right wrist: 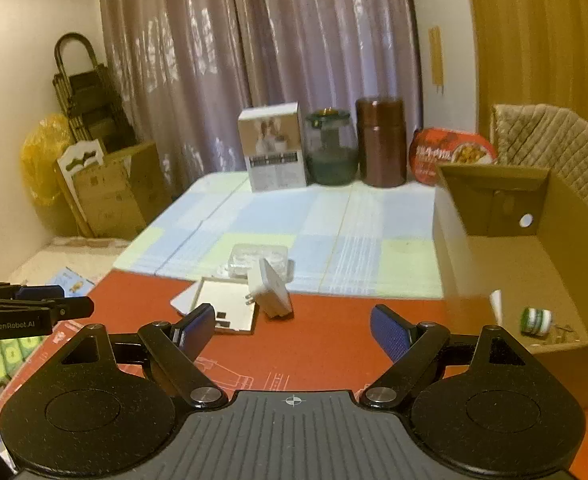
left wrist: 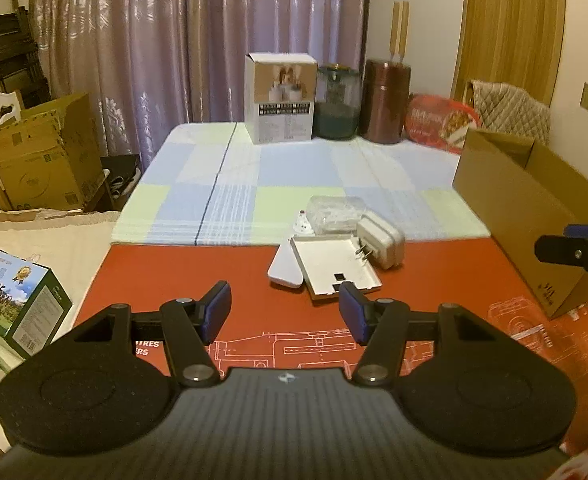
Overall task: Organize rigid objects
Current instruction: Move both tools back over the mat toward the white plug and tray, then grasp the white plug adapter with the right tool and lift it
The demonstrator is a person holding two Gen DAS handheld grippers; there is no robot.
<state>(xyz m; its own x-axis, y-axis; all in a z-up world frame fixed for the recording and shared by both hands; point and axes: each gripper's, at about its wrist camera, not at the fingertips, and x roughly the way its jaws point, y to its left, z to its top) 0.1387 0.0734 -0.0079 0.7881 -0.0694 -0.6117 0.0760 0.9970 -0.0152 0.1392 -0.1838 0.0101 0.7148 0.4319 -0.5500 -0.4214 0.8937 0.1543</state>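
A white plug adapter (left wrist: 381, 242) (right wrist: 272, 292), a flat white open case (left wrist: 333, 268) (right wrist: 226, 310), a white flat piece (left wrist: 284, 270) and a clear plastic box (left wrist: 335, 214) (right wrist: 260, 260) lie together on the red mat (left wrist: 174, 280). My left gripper (left wrist: 285, 312) is open and empty, just in front of the case. My right gripper (right wrist: 292, 334) is open and empty, right of the pile. An open cardboard box (left wrist: 533, 216) (right wrist: 505, 264) at the right holds a small green-and-white bottle (right wrist: 535, 320) and a white item (right wrist: 497, 305).
A white carton (left wrist: 280, 98), a green glass jar (left wrist: 337, 102), a brown canister (left wrist: 385, 102) and a red packet (left wrist: 441, 122) stand at the back of the checked cloth (left wrist: 254, 176). Printed cartons (left wrist: 14, 300) sit at the left. Cardboard boxes (left wrist: 42, 156) stand further back.
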